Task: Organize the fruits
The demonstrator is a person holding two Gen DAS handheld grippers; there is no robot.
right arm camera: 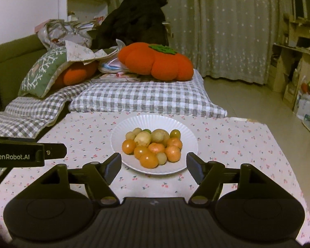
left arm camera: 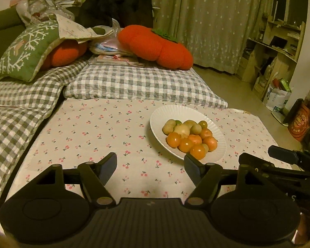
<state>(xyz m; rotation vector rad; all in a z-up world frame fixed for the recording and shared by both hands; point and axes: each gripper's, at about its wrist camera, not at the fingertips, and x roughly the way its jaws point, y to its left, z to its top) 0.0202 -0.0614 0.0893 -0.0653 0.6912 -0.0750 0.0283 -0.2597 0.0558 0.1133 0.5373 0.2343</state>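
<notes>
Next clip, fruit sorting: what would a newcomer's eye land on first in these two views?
Probably the white plate on the cherry-print tablecloth, heaped with orange and pale yellow-green fruits, right ahead of the open right gripper. Next, the big orange pumpkin-shaped cushion on the checked bedding behind the table. The left gripper, also open and empty, sits left of the plate.

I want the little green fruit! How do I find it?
Find the white plate on the cherry-print tablecloth. Behind the orange fruits sit pale yellowish ones. At the pile's back-right corner is the green fruit, small, round, shiny and darker than its neighbours.
</notes>
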